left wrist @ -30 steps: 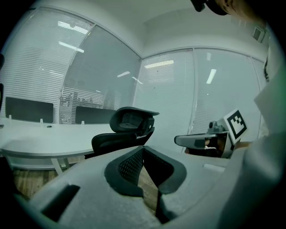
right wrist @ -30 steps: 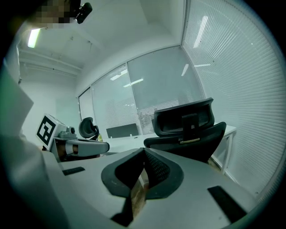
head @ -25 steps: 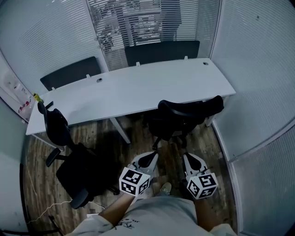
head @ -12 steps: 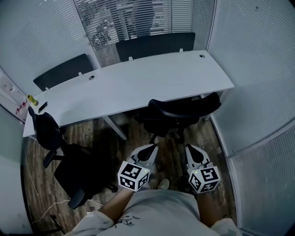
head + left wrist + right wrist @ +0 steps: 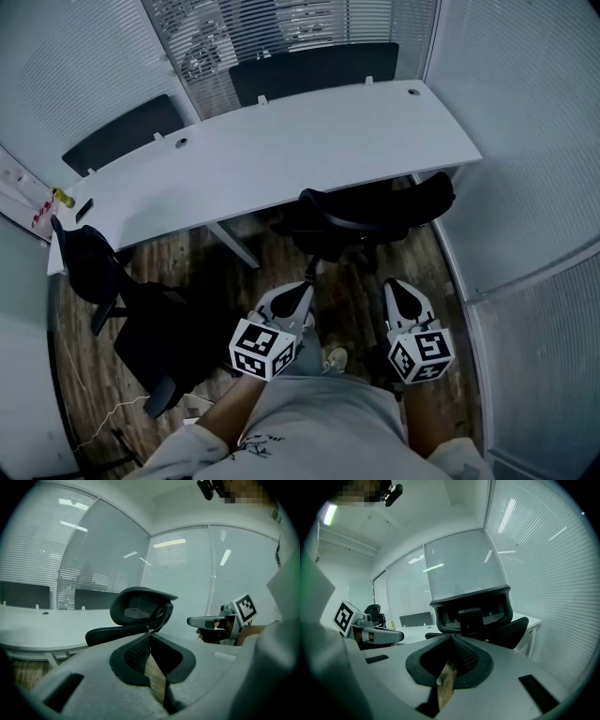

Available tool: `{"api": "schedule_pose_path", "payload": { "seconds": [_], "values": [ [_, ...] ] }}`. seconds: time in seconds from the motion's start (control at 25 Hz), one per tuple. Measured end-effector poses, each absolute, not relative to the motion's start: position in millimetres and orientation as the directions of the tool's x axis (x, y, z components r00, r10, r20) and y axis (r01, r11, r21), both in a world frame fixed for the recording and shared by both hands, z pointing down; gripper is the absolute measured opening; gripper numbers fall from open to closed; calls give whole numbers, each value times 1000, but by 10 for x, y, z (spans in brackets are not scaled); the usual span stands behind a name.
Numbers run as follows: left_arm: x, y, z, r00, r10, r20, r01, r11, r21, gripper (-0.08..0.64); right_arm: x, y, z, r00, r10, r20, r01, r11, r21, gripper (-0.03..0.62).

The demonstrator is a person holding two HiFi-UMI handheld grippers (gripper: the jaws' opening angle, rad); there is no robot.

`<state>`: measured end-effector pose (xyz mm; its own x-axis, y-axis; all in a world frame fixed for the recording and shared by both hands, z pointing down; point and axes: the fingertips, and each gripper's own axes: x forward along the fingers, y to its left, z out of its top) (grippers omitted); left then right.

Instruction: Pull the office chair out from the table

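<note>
Both claws are clenched with nothing in them: the left gripper [image 5: 292, 296] and the right gripper [image 5: 400, 294] each show their jaws pressed together at the tips, with only floor visible through the gap behind. The office chair [image 5: 373, 219] stands ahead of both claws, its seat tucked towards the table [image 5: 281, 150] and its backrest turned to me, apart from either jaw tip. What I weigh here is how the backrest lies: its long axis runs crosswise to the line the claws point along, a wide dark arc from left to right. In the right gripper view the backrest sits almost dead ahead of the jaws, square on; in the left gripper view it stands ahead and slightly to one side, seen at an angle. So I judge the right claw the better lined up, facing roughly the middle of the backrest, while the left claw faces its left end. Both claws must open before either can take the top edge. A second chair [image 5: 98, 272] sits well off to the left of the left claw, clear of the pull path.
</note>
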<state>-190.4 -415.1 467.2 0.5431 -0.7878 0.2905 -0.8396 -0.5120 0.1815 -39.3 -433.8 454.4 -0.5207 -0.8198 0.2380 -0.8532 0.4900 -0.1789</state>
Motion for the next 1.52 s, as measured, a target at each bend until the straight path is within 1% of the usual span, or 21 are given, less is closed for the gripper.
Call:
{"api": "schedule_pose_path", "payload": {
  "seconds": [0.48, 0.52, 0.56, 0.8, 1.0, 1.24, 1.36, 1.52],
  "values": [
    [-1997, -4819, 4567, 574, -766, 290, -817, -561, 134, 12, -273, -4785, 4514, -427, -872, 237, -903, 397, -165, 12],
    [-2007, -4877, 4570, 576, -764, 291, -815, -565, 130, 14, -271, -4827, 4518, -421, -876, 237, -906, 391, -164, 18],
    [-2021, -4940, 4569, 578, -762, 291, -813, -568, 127, 16, -273, -4872, 4519, -414, -879, 236, -909, 385, -162, 45],
    [-2152, -5304, 4543, 588, -756, 287, -806, -578, 128, 95, -273, -5102, 4518, -372, -898, 235, -926, 341, -161, 168],
    [-2243, -5557, 4578, 593, -749, 296, -801, -587, 118, 188, -321, -5223, 4548, -350, -906, 237, -936, 327, -133, 256],
    [-2210, -5867, 4692, 625, -710, 325, -771, -625, 120, 259, -370, -5418, 4627, -336, -908, 250, -942, 319, -106, 272],
    [-2171, -5961, 4708, 655, -676, 337, -741, -662, 112, 275, -383, -5470, 4630, -334, -908, 251, -942, 316, -110, 272],
    [-2093, -6024, 4763, 691, -630, 354, -699, -708, 102, 278, -411, -5509, 4652, -329, -908, 258, -944, 313, -102, 272]
  ]
}}
